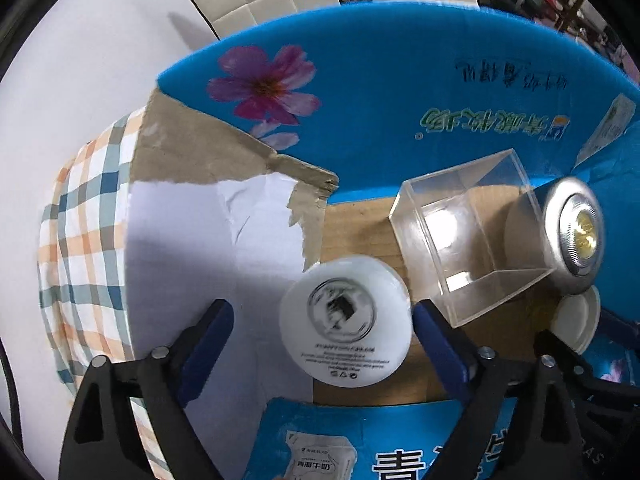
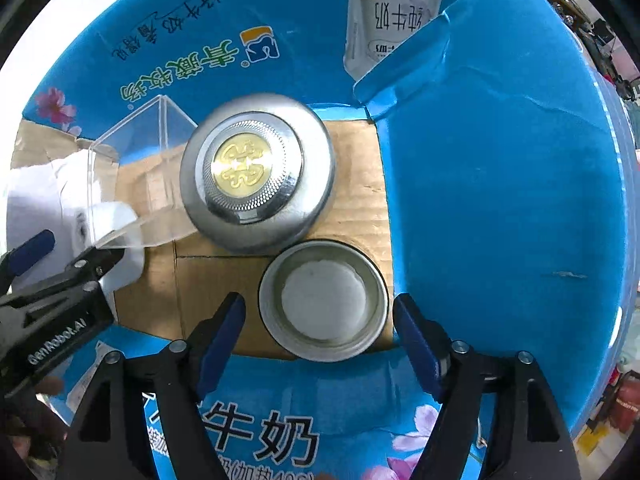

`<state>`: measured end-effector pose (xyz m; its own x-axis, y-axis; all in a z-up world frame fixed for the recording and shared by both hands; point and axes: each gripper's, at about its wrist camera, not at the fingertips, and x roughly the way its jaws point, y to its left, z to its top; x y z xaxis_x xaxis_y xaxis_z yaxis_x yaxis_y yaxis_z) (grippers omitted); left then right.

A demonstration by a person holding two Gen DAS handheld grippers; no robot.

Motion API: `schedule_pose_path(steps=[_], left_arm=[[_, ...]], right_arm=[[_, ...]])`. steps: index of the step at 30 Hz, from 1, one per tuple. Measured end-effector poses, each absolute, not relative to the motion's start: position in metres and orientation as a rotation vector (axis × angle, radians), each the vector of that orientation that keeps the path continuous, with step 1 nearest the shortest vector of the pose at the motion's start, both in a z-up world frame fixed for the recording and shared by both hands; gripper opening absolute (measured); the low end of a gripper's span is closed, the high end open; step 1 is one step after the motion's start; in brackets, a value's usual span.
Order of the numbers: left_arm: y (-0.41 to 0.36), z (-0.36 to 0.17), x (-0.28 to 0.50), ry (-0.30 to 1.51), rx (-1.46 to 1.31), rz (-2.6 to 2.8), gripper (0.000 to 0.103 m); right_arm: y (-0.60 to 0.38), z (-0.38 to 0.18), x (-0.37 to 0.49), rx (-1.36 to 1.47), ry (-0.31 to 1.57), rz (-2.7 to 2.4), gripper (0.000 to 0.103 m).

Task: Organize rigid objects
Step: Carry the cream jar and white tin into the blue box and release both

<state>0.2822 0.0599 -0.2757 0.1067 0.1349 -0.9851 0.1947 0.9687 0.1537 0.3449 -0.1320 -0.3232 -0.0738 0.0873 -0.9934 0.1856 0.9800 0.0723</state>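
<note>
Our left gripper (image 1: 322, 322), jaws spread, brackets a white disc (image 1: 346, 322) at the cardboard box's (image 2: 500, 168) near wall; our right gripper (image 2: 320, 312), jaws spread, flanks a small tin (image 2: 324, 300). Beyond sit a clear cube (image 1: 468, 232) and a silver lid (image 2: 256, 170).

We see the white round jar (image 1: 346, 326) with a smeared, unreadable centre mark. The silver lid (image 1: 573, 236) partly hides behind the clear plastic box (image 1: 466, 232). The checked cloth (image 1: 86, 216) disappears under the torn cardboard flap (image 1: 200, 152).
</note>
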Motion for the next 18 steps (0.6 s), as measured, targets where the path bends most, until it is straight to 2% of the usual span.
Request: schedule_pose_path(steps=[3,6,9,18], left_arm=[[0.065,-0.271,0.281,1.466,0.248,-0.047,0.095],[0.067,-0.265,0.278,1.465,0.243,-0.049,0.095],[0.075,-0.255,0.273,1.452,0.192,-0.061,0.103],[0.079,-0.217,0.241,1.4,0.129,-0.061,0.103]], right_arm=[[-0.133,-0.317,0.341,0.191,1.644,-0.076,0.082],[-0.129,-0.307,0.335,0.183,1.632,-0.06,0.092],[-0.122,-0.293,0.316,0.18,1.611,-0.045,0.103],[-0.129,-0.251,0.285,0.195,1.584,-0.018,0.103]])
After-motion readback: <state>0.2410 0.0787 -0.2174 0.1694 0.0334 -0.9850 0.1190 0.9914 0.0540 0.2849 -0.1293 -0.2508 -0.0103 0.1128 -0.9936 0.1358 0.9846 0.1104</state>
